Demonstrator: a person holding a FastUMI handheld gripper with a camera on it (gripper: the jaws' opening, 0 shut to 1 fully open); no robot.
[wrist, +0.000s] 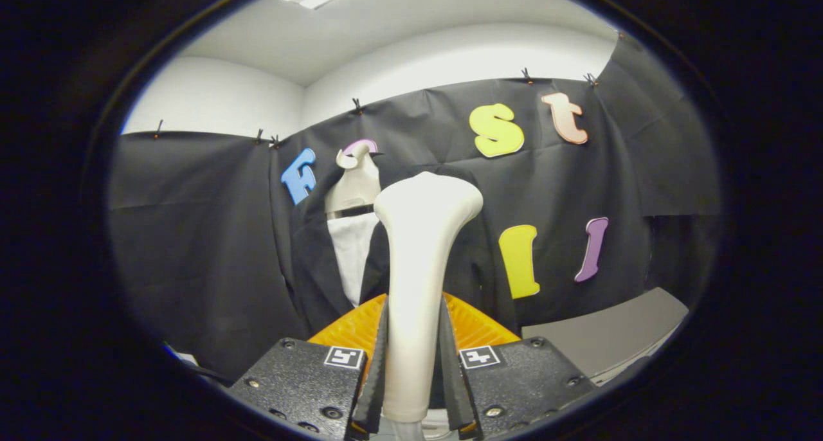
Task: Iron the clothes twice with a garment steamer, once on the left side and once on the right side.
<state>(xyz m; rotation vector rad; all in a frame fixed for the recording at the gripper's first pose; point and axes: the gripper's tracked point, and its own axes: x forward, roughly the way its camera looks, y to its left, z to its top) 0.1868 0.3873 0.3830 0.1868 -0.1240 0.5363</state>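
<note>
The garment steamer (421, 261) hides the middle of the dark jacket (315, 261). Its lower end is cut off, perhaps with a hose.

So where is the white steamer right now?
In the gripper view, the steamer stands upright, clamped between the gripper fingers, its head raised in front of the dark jacket on the mannequin.

1 steamer (418, 261), 1 jacket (321, 267), 1 mannequin (353, 184).

A flat grey table top (611, 328) sits low down, to the right of the gripper (413, 312), whose two fingers squeeze the smooth white plastic steamer handle (421, 235). The table's far edge meets the black cloth wall (193, 248). Its top looks smooth and plain.
</note>
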